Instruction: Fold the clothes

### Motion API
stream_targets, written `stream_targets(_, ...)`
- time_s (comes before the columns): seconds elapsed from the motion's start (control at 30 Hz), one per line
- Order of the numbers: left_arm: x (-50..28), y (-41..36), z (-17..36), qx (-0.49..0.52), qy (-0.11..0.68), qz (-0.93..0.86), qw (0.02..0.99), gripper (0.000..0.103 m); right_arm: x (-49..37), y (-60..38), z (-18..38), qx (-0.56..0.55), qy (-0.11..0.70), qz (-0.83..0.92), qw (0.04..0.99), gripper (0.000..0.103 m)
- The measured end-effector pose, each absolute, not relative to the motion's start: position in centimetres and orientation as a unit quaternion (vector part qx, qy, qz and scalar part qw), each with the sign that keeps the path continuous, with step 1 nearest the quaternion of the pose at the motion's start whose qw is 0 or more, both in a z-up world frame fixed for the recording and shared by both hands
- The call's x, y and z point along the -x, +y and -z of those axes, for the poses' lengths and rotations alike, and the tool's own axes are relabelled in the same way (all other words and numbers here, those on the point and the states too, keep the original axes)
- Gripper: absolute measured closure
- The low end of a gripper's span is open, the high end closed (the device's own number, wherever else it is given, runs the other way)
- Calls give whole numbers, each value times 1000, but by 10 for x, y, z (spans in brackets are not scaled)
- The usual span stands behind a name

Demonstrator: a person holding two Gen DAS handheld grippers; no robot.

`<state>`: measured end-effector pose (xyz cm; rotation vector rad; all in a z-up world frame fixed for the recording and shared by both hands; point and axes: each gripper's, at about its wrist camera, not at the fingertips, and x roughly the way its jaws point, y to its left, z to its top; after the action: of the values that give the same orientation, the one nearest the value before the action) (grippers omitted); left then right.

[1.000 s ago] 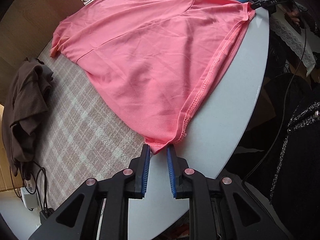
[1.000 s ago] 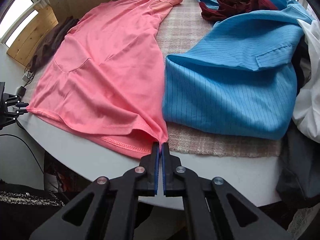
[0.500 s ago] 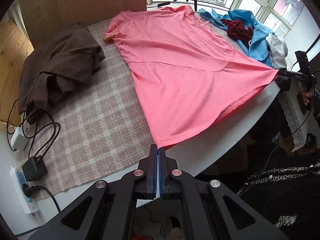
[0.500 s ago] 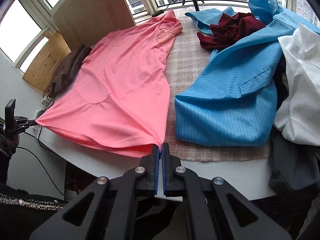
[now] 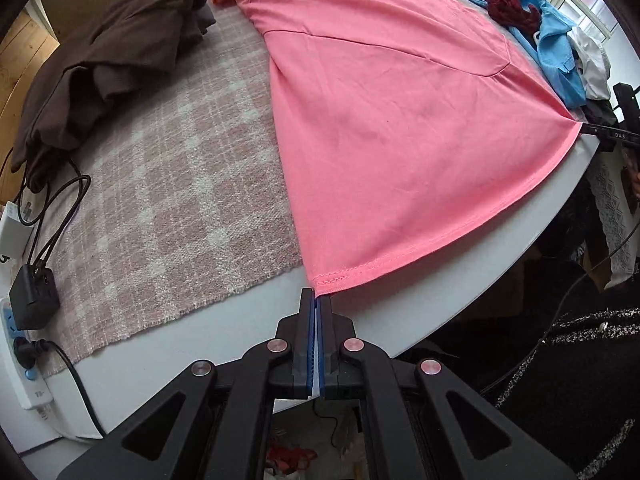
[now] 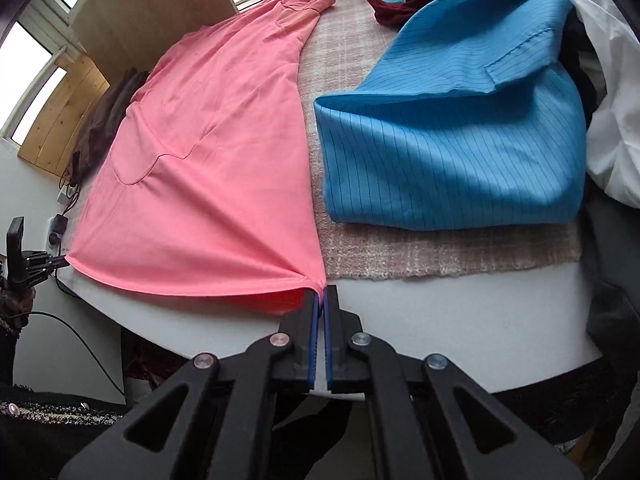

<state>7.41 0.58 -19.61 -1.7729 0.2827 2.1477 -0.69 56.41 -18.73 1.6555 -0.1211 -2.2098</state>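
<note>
Both grippers pinch the near hem corners of the pink T-shirt [image 5: 400, 120].
Left gripper [image 5: 316, 298] and right gripper [image 6: 321, 295] are clamped on them; the shirt's length stretches away across the table [image 5: 460, 292].

Only one text can be read: the white letters "DAS" on the black bar of the other gripper [image 5: 612, 135], at about 3 o'clock in the left wrist view. The white power strip [image 5: 24, 364], near 8 o'clock, carries small marks too blurred to read.
</note>
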Motion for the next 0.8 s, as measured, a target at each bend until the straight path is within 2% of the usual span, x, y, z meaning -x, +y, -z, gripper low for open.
stream_targets(0.13, -73, 5, 203, 637, 104, -743, 174, 101, 10, 553, 188, -589, -28, 785, 189, 100)
stream_targets(0.27, -81, 3, 199, 654, 113, -725, 185, 92, 5, 548, 180, -605, -5, 775, 183, 99)
stream_targets(0.37, -84, -15, 172, 641, 104, -742, 168, 92, -6, 554, 158, -616, -15, 766, 183, 99)
stream_targets(0.5, -57, -41, 113, 593, 73, -788, 150, 92, -4, 576, 103, -585, -85, 784, 187, 98)
stream_targets(0.6, -6, -47, 69, 542, 66, -825, 142, 92, 24, 579, 55, -545, -104, 809, 194, 94)
stream_targets(0.73, 66, -38, 27, 482, 75, -863, 130, 90, 78, 561, 1, -498, -56, 841, 204, 78)
stream_targets(0.8, 98, -30, 14, 462, 75, -876, 118, 88, 108, 549, -15, -479, -32, 851, 213, 75)
